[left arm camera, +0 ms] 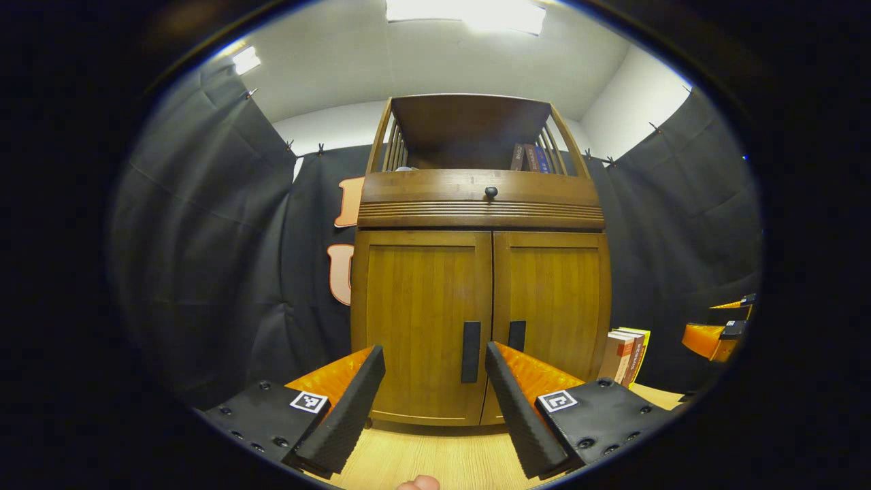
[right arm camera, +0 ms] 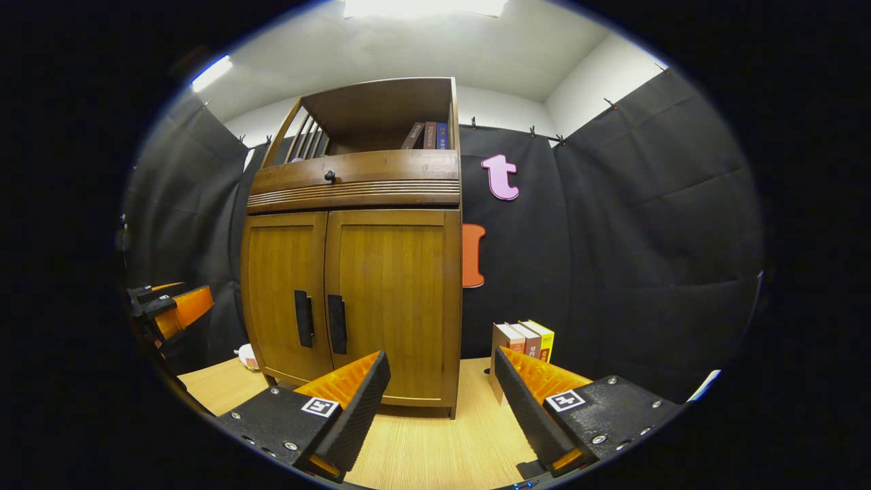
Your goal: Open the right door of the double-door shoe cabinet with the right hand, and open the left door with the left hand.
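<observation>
Upright, the shoe cabinet [left arm camera: 480,320] faces both cameras, doors closed.

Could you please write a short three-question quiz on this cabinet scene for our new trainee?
1. True or false: both doors of the shoe cabinet are shut.
2. Which handle stands framed between the left gripper's fingers in the left gripper view: A) the left door handle, B) the right door handle, C) the drawer knob?
3. What stands on the floor beside the cabinet's right side?

Key
1. True; both doors sit flush and neither gripper touches them.
2. A.
3. A few upright books, seen just behind the open right gripper.
</observation>
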Motion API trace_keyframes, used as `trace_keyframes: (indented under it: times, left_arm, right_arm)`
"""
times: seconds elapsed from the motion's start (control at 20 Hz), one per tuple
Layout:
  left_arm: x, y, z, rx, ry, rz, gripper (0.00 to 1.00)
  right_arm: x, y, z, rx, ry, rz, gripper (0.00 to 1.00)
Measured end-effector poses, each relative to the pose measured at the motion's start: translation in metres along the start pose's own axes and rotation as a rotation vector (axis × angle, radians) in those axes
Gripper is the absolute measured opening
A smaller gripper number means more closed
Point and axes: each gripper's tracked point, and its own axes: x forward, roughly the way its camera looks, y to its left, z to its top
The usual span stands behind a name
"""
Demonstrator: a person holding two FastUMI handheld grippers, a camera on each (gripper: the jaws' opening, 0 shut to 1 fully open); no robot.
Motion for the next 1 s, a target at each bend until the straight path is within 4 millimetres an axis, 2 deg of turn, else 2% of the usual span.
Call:
trace_keyframes:
  times: [0.4,0.55,0.65,0.7,0.8,1.0]
  left_arm:
    - [-0.004,0.011,-0.003,0.006,0.007,0.022,0.94]
    - [-0.005,0.011,-0.001,0.013,0.009,0.033,0.94]
    - [-0.004,0.013,0.001,0.015,0.002,0.039,0.93]
    - [-0.005,0.015,0.002,0.020,-0.002,0.051,0.96]
    - [-0.006,0.014,0.001,0.020,0.003,0.055,0.94]
    - [-0.009,0.011,-0.008,0.009,0.029,0.040,0.96]
  right_arm:
    - [0.002,0.005,0.002,0.004,-0.009,0.010,0.95]
    - [0.010,0.012,0.006,0.005,-0.021,0.034,0.94]
    - [0.019,0.020,0.012,0.003,-0.026,0.064,0.94]
    - [0.027,0.024,0.015,-0.001,-0.026,0.080,0.94]
    - [0.039,0.036,0.023,-0.021,-0.045,0.112,0.94]
    - [0.078,0.075,0.035,-0.062,-0.089,0.211,0.94]
